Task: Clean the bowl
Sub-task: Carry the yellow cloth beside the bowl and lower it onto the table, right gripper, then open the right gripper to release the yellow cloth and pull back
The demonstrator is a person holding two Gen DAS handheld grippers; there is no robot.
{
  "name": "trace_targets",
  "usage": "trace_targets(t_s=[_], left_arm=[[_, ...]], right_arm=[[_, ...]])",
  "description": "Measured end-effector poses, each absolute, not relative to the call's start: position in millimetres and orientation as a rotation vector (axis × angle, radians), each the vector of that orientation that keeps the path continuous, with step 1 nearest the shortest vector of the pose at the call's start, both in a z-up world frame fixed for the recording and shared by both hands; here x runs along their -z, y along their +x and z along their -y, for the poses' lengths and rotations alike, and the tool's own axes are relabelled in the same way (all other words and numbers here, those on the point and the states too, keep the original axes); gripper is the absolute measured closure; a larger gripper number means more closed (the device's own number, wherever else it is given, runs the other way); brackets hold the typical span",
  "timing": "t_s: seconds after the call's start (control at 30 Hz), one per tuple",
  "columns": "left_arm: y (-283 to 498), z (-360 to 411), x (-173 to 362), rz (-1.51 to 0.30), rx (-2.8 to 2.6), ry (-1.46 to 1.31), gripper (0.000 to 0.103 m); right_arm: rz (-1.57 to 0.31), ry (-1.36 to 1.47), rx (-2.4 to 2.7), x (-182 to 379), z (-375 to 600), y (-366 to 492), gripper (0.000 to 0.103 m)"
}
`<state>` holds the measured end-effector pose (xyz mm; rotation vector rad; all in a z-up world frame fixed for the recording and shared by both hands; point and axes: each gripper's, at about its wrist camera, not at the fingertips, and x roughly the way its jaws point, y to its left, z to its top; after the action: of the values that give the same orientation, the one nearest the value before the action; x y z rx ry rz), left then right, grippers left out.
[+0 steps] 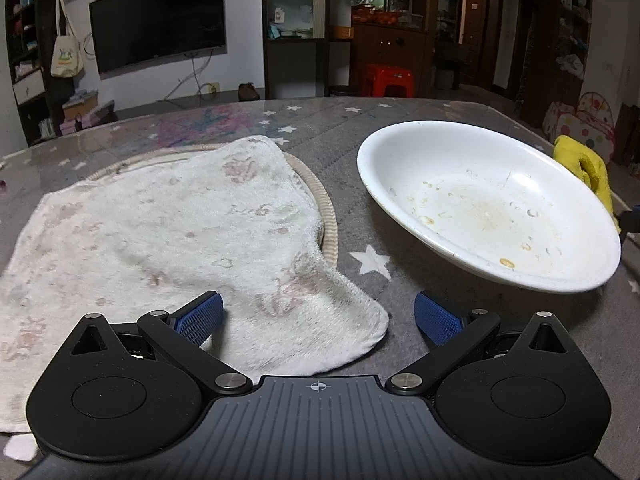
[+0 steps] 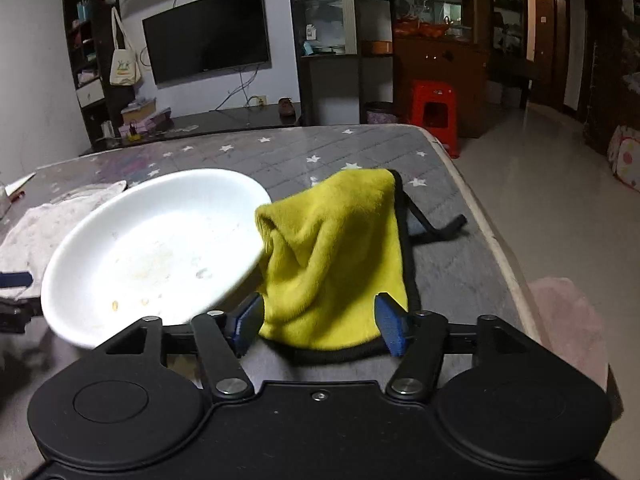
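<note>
**Soiled bowl on the starred surface, both tongs open**

White bowl (image 1: 488, 204), flecked with food residue, on grey starred surface (image 1: 372, 152), tipped. Right of it, touching the rim: yellow cloth (image 2: 336, 256), bunched upright. Left of it: pale towel (image 1: 160, 236) spread flat. Left tongs (image 1: 319, 314) spread over towel's corner, gripping nothing. Right tongs (image 2: 316, 326) parted around cloth's lower edge, pads apart from it.

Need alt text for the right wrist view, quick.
Yellow cloth stands bunched between the open right gripper's blue fingers, leaning on the rim of a food-stained white bowl on a grey star-patterned table.
</note>
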<state>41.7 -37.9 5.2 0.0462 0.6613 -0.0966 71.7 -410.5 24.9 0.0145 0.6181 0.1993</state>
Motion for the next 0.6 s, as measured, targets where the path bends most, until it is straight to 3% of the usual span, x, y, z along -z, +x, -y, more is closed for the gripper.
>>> trace_targets(t_s=[0.37, 0.6], left_arm=[[14.1, 5.9, -9.5, -0.656, 0.041, 0.02, 0.0], [7.7, -8.2, -2.3, -0.673, 0.012, -0.017, 0.0]], right_arm=[[-0.655, 0.106, -0.145, -5.1, 421.8, 72.9, 0.022], [-0.634, 0.047, -0.124, 4.2, 401.9, 73.6, 0.006]])
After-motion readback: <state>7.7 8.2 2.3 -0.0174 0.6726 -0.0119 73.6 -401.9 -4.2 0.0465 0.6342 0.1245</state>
